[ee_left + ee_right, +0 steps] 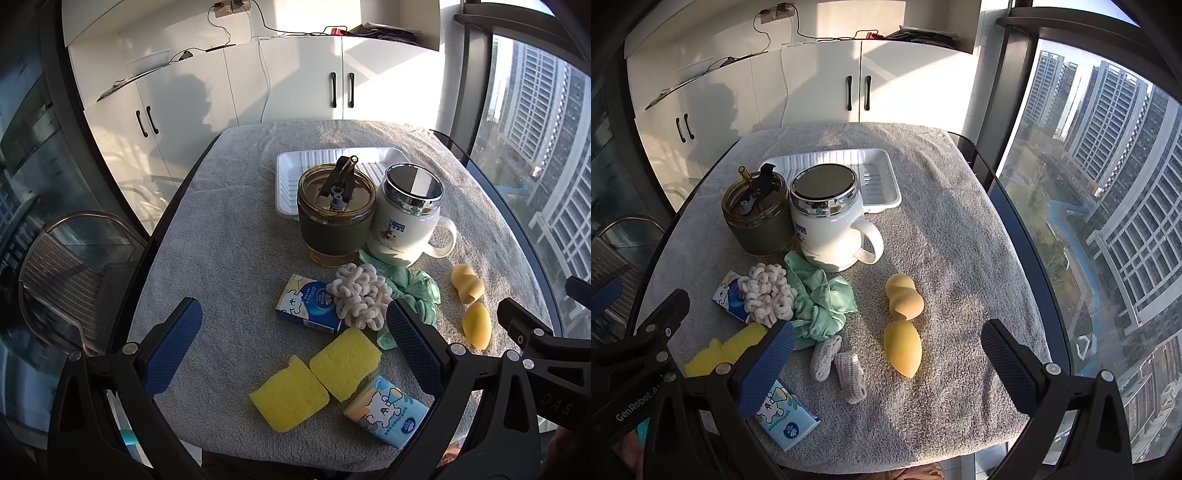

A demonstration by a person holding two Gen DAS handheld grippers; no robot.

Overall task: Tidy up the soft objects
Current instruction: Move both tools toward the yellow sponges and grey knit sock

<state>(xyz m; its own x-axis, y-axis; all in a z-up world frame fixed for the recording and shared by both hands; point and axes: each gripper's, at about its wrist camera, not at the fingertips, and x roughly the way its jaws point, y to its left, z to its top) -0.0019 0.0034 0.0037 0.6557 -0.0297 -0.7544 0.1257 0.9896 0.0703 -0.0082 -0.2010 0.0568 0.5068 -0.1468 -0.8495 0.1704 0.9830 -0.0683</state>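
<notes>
Soft objects lie on a grey towel-covered table (229, 236). Two yellow sponges (317, 376), two tissue packs (308, 302) (386, 410), a cream chenille scrunchie (360, 295), a green cloth (417, 288) and two yellow makeup sponges (476, 325) (467, 284) sit near the front. The right wrist view adds two grey knitted pieces (838, 363) beside the makeup sponges (903, 347). My left gripper (295, 339) is open above the sponges, holding nothing. My right gripper (886, 354) is open above the makeup sponges, holding nothing.
A white ribbed tray (291, 173) lies at the back of the table. A brown lidded cup with a straw (334, 218) and a white mug (406, 218) stand in front of it. White cabinets are behind; a window is on the right, a chair (74, 273) on the left.
</notes>
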